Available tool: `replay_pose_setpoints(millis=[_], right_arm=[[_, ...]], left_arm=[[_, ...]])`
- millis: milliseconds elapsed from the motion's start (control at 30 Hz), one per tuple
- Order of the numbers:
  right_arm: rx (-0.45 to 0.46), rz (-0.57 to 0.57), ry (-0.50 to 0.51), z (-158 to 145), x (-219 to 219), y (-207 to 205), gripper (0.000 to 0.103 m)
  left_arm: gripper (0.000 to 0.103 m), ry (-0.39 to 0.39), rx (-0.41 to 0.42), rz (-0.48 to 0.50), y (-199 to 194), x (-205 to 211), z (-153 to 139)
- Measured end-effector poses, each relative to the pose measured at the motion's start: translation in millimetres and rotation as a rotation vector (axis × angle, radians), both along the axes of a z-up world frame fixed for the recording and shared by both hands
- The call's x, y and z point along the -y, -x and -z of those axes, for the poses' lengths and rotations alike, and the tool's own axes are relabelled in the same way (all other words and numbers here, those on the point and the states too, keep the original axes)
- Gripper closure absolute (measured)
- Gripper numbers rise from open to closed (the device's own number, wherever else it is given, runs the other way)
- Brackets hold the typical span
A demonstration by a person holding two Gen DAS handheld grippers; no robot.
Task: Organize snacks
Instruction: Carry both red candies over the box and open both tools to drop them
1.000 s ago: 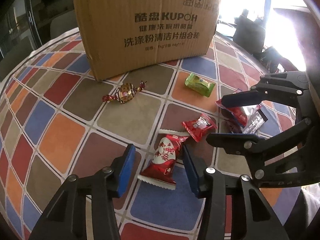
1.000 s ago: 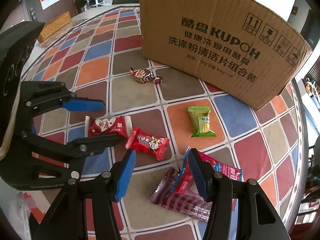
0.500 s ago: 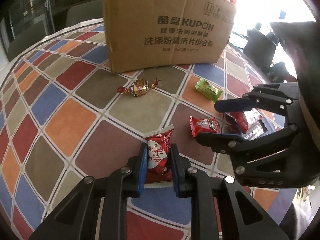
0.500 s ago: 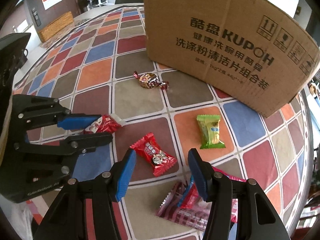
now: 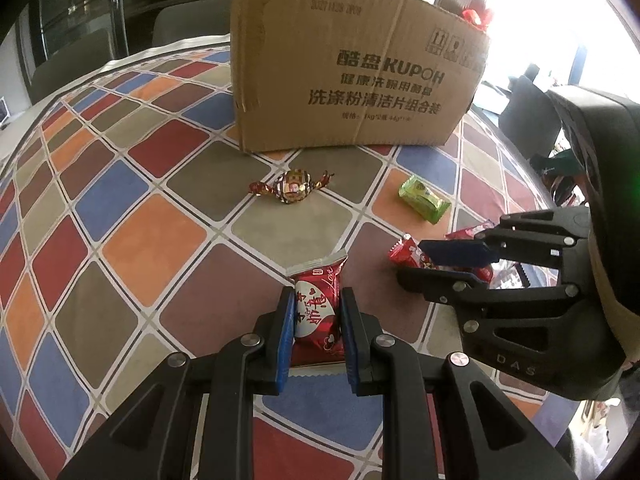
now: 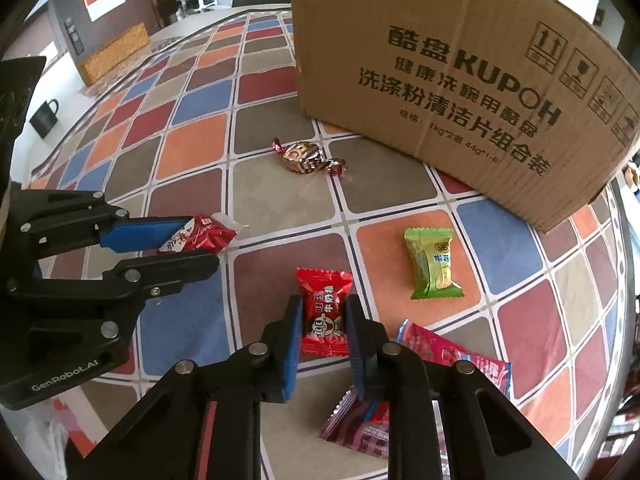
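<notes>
Checkered multicolour tablecloth (image 5: 132, 240), KUPOH cardboard box (image 5: 352, 68) at back. L gripper (image 5: 316, 300) pinching red/white heart-print snack pack (image 5: 316, 312) marked "Love". R gripper (image 6: 322, 312), jaws just closing, clamps red candy packet (image 6: 325, 308) w/ cartoon face, near table front.

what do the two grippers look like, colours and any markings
Both are matte black linkage frames with silver rivets and flat blue pads on two straight fingers. The left gripper has "GenRobot.AI" in pale letters on its body, seen from the right wrist view. The right gripper shows "DAS" lettering on its body in the left wrist view. No cables or sleeves show.
</notes>
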State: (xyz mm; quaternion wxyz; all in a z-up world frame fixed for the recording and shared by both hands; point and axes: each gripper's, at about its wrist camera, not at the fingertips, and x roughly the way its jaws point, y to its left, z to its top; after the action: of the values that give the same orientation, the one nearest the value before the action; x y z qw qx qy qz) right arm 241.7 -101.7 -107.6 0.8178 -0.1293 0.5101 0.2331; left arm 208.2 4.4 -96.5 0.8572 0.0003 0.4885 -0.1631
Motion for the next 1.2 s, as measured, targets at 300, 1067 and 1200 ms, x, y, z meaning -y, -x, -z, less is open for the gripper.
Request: replay_pose_setpoints(millis=[300, 1067, 1200], right_arm=[[0.042, 0.046, -0.054, -21, 12, 8, 0.081], [0.279, 0.16, -0.226, -153, 44, 4, 0.081], [0.306, 0.176, -0.244, -169, 50, -6, 0.081]], left_arm=[[0.081, 0.005, 0.03, -0.02, 2, 2, -18], [0.081, 0.045, 0.248, -0.026, -22, 14, -149], [0.081, 0.054, 0.266, -0.028, -36, 17, -163]])
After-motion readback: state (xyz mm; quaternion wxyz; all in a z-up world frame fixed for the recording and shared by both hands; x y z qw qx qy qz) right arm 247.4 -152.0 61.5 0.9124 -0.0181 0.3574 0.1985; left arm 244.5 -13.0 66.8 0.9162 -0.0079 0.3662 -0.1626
